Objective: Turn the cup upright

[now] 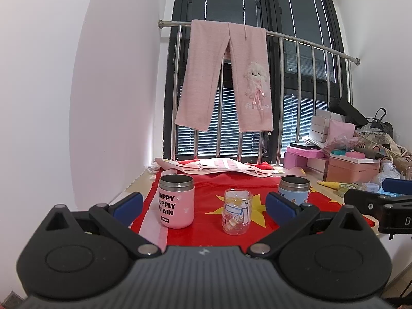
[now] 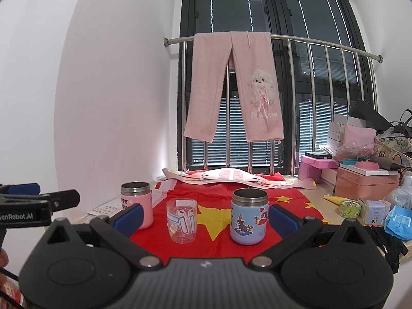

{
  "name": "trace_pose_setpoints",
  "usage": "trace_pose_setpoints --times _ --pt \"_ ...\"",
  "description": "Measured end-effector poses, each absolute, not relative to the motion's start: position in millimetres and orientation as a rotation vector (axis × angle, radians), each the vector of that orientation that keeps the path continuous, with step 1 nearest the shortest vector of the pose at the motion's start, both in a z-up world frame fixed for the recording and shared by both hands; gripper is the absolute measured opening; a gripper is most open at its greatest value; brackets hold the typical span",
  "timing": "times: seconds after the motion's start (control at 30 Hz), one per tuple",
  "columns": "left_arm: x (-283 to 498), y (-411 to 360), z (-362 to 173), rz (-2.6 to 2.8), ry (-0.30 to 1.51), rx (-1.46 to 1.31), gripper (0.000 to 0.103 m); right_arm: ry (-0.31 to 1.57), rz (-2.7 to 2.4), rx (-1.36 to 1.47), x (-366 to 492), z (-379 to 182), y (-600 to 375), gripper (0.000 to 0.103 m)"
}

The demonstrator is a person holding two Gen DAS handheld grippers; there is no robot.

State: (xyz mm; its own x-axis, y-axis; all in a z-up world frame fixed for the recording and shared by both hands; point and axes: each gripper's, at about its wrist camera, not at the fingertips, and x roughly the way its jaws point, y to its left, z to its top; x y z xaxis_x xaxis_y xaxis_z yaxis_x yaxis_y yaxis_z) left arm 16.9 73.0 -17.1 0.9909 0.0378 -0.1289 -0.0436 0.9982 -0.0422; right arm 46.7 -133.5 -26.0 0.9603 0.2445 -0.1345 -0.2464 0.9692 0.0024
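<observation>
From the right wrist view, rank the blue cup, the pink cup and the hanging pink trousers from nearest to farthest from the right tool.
1. Blue cup: nearest the right tool, just inside its right finger.
2. Pink cup: farther back, on the left.
3. Pink trousers: farthest, hung on the window rail.

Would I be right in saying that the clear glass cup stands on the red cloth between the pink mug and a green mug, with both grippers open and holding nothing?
Almost: the second mug is blue, not green. The right wrist view shows the blue mug beside the clear glass cup on the red cloth, with the pink mug on the other side. The left gripper and right gripper are indeed open and empty.
</observation>
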Motion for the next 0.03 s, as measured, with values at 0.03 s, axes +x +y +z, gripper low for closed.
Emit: trace_pose_setpoints --times 0.03 --pt "16.6 72.0 -17.2 0.041 0.128 -0.044 0.103 0.134 0.249 -0.014 46.6 -26.0 -133.6 0.103"
